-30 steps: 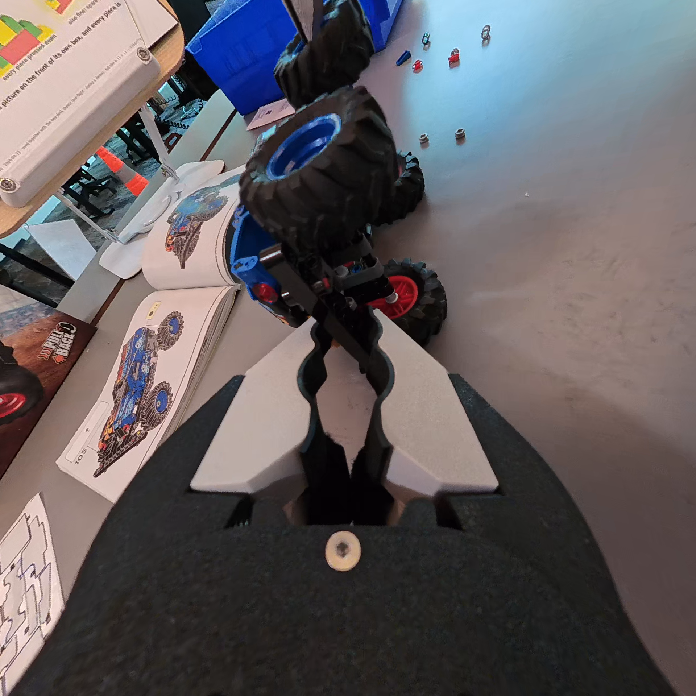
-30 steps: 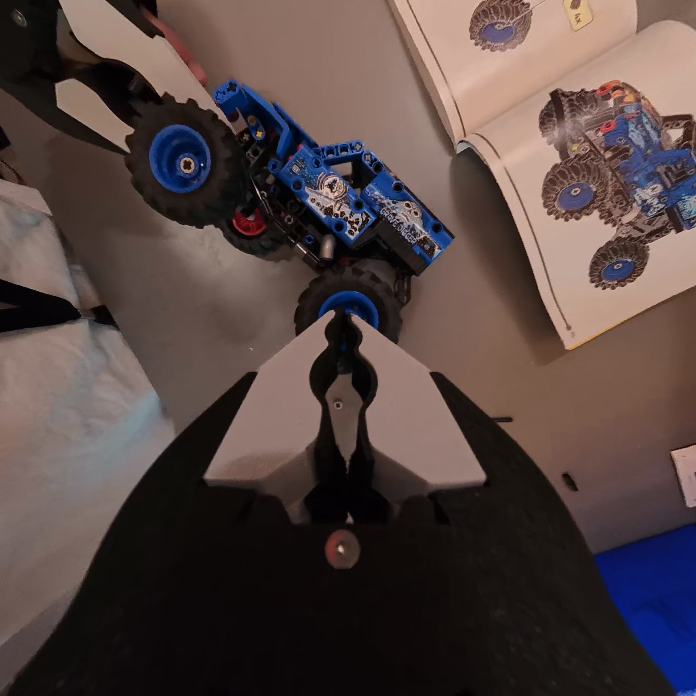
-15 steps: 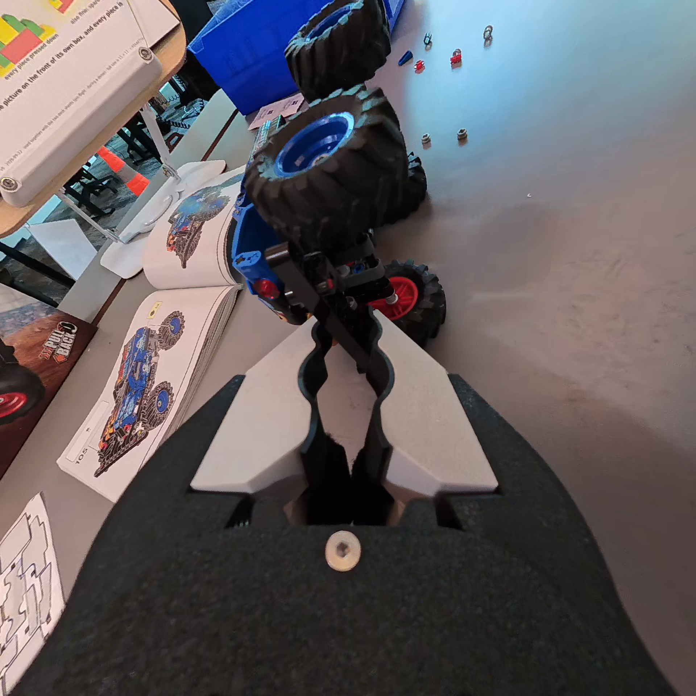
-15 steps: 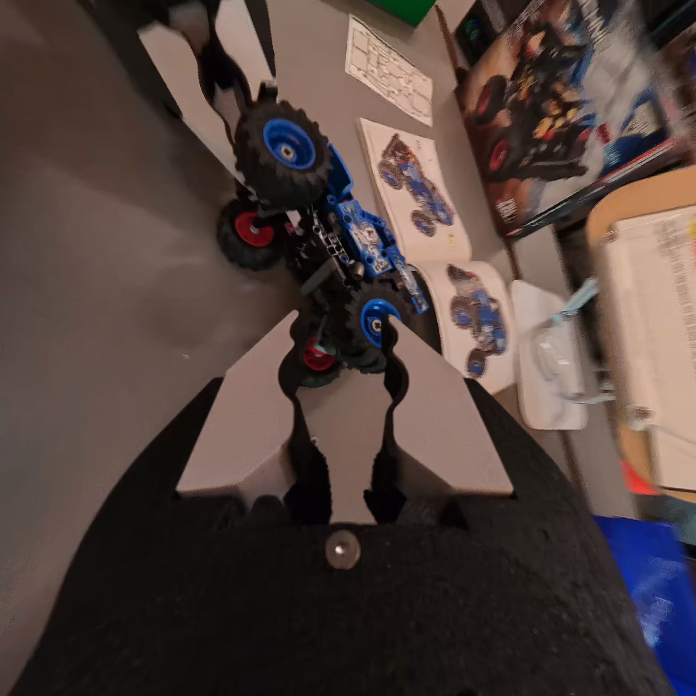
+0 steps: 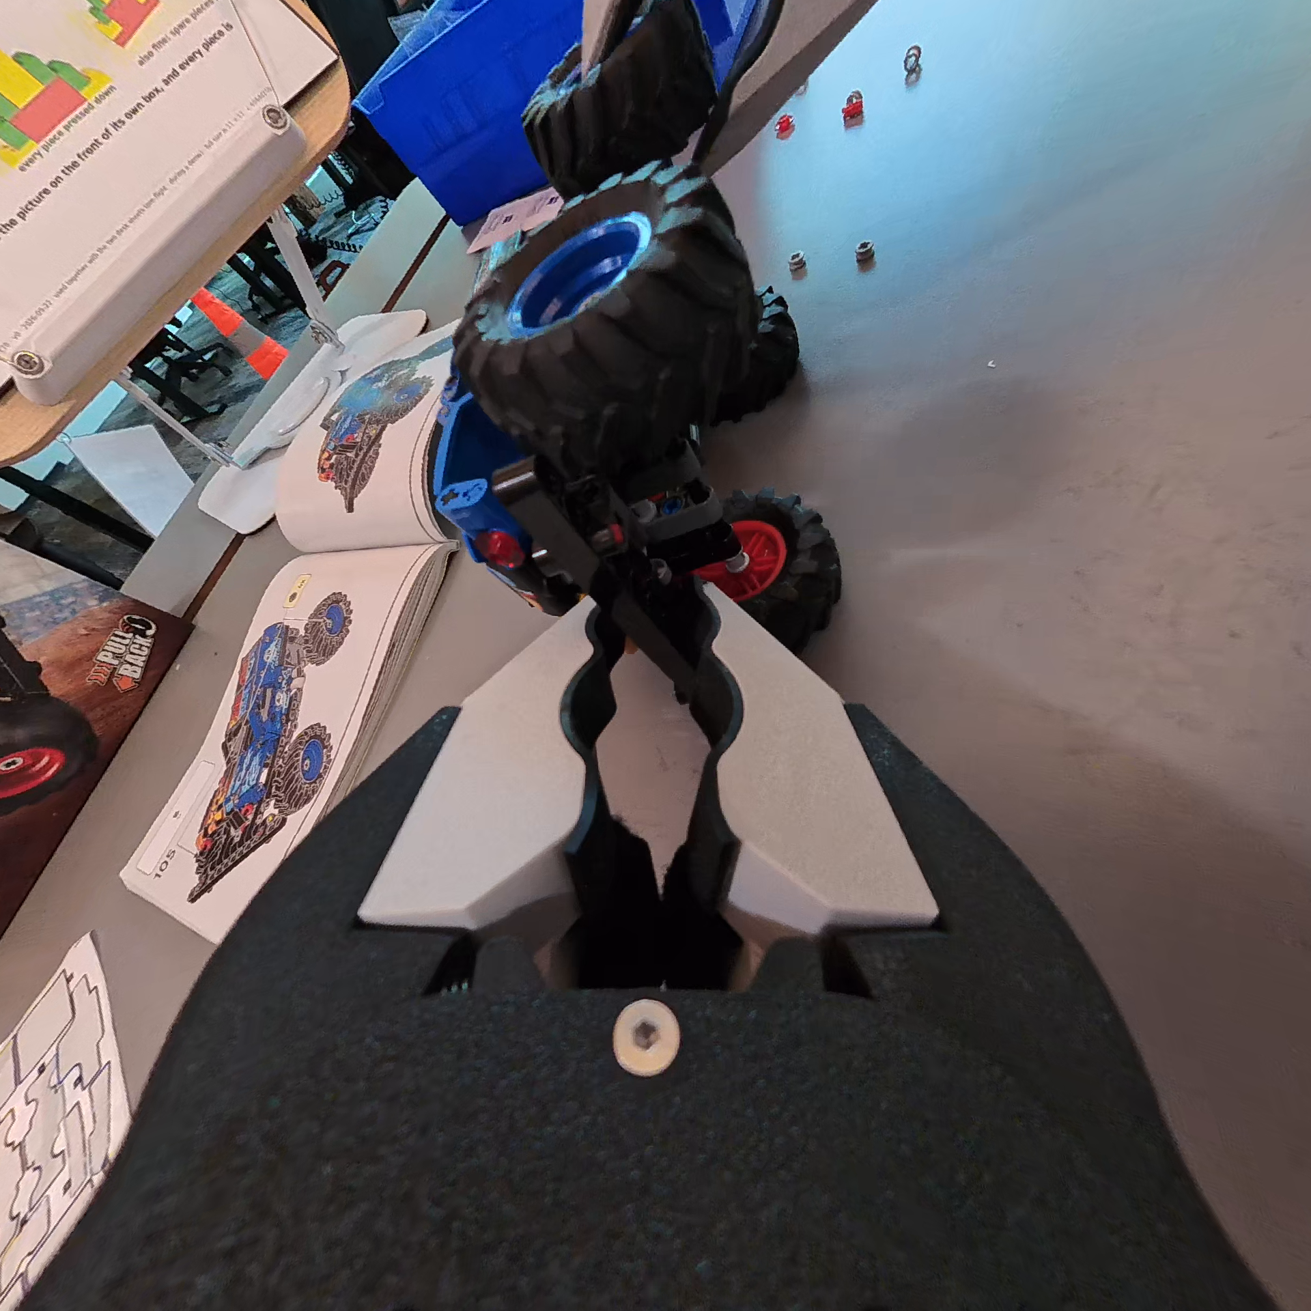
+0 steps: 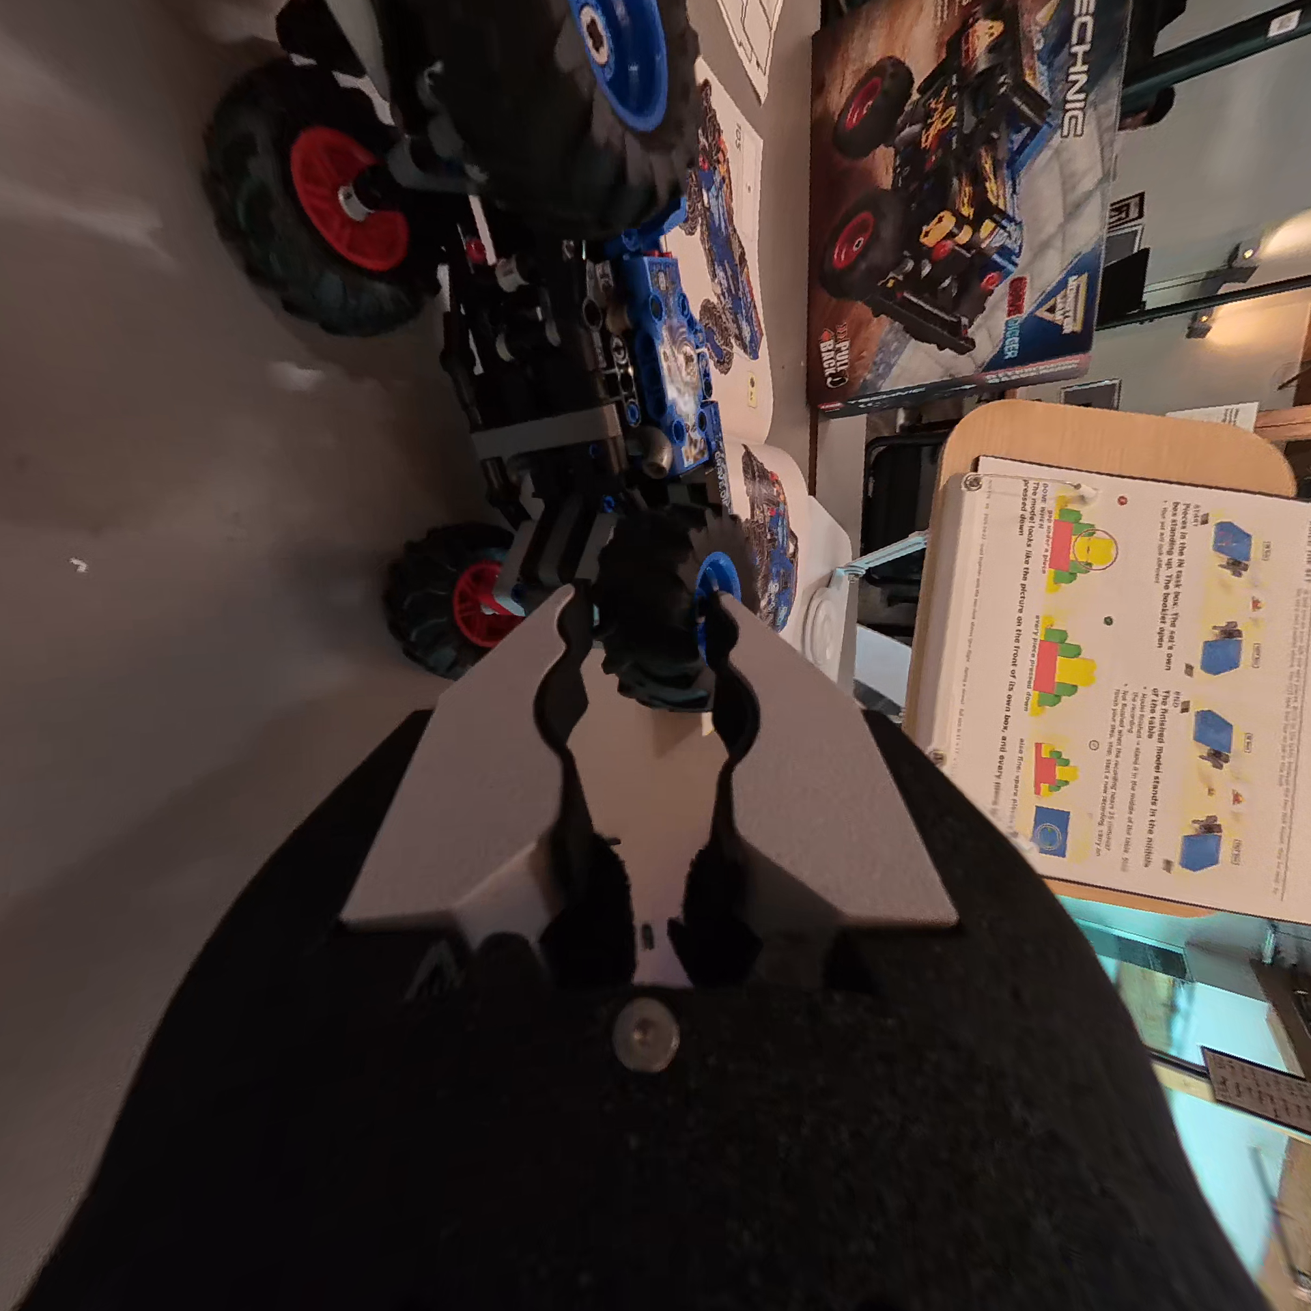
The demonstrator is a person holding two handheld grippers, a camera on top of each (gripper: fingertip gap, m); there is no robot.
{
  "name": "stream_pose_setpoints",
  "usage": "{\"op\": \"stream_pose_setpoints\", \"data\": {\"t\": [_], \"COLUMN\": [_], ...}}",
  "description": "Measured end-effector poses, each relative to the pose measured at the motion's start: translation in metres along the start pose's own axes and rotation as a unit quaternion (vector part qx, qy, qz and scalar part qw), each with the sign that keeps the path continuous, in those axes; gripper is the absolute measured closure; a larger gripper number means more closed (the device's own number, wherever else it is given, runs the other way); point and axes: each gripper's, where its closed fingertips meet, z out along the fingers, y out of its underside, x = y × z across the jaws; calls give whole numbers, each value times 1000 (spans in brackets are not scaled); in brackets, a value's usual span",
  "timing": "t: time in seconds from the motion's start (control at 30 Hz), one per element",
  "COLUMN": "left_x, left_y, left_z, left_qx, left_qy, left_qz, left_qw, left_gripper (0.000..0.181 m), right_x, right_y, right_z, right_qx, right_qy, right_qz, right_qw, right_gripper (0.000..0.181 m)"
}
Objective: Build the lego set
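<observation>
Left wrist view: the left gripper is clamping a black beam at the truck's end, tipping the truck so one blue-hubbed wheel is riding in the air while a red-hubbed wheel is resting on the tabletop. The manual is lying open beside it.

Right wrist view: the right gripper is standing open around the other blue wheel (whether its fingers are touching the tyre, I cannot tell). The step looks like seating this wheel; next, the right gripper should be closing on the tyre and pressing along the axle while the left is bracing.
</observation>
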Motion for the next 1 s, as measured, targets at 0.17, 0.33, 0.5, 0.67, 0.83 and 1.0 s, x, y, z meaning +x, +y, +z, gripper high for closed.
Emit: {"op": "stream_pose_setpoints", "data": {"t": [0.17, 0.33, 0.5, 0.67, 0.83, 1.0], "left_x": [0, 0, 0, -2, -2, -2], "left_y": [0, 0, 0, 0, 0, 1], "left_z": [0, 0, 0, 1, 1, 1], "left_qx": [-1, -2, -3, -3, -2, -5], "left_qy": [1, 1, 0, -1, -6, 0], "left_qz": [-1, -7, -10, -12, 5, -10], "left_qw": [1000, 1000, 1000, 1000, 1000, 1000], "left_gripper": [166, 166, 166, 167, 166, 166], "right_x": [0, 2, 2, 8, -1, -26], "right_y": [-2, -1, -2, -11, 15, 22], "right_z": [1, 3, 2, -21, -22, -3], "right_qx": [-8, -15, -4, 41, 104, 163], "right_qy": [29, 32, 46, 58, -10, -70], "right_qz": [-52, -50, -6, 110, 399, 545], "right_qw": [998, 998, 999, 991, 911, 819], "right_gripper": [152, 153, 152, 136, 128, 132]}}
